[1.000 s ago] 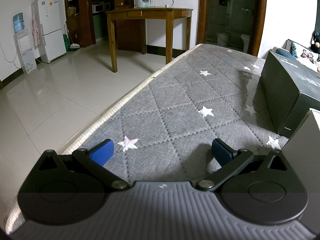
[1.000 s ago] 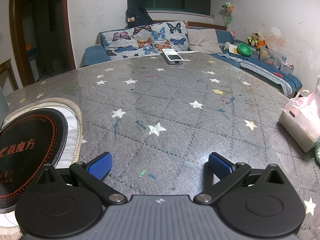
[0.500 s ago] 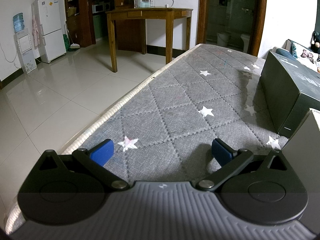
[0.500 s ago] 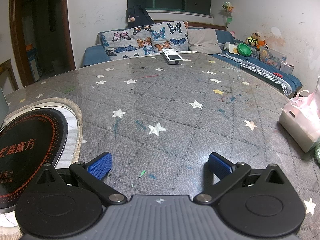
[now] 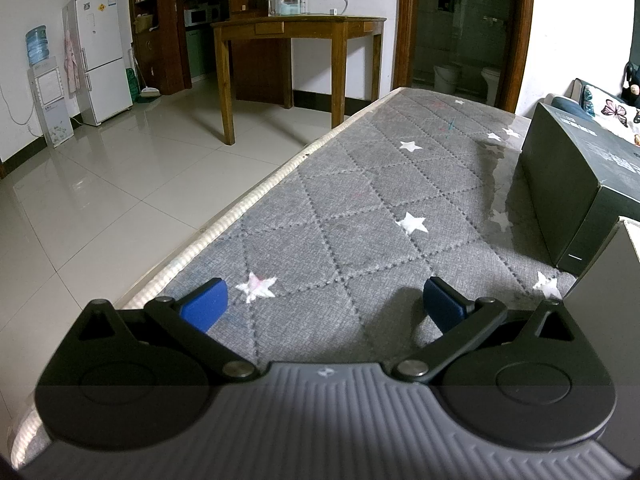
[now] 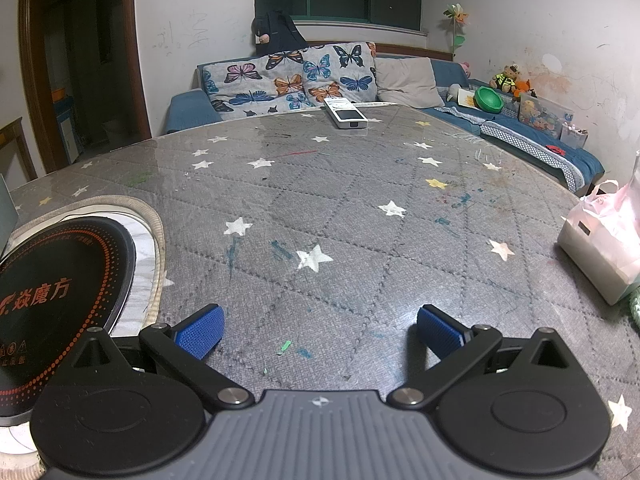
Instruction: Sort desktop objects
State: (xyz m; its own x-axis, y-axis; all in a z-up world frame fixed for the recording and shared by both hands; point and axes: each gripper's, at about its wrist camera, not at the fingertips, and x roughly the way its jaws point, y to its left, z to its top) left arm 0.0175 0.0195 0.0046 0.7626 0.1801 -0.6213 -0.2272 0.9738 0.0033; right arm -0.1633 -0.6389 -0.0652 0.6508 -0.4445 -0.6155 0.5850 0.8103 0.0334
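Blue-padded, both the left hand-held gripper [image 5: 323, 304] and right hand-held gripper [image 6: 320, 330] rest spread and empty, sorting seemingly unstarted; next, reach the white remote [image 6: 345, 113] far ahead of the right one.

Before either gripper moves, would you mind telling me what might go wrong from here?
1. The remote lies at the table's far edge; a clumsy grasp might push it off.
2. The left gripper hovers beside the table rim; anything nudged that way could fall to the floor.
3. The pink bag looks soft and may crumple in the right gripper.
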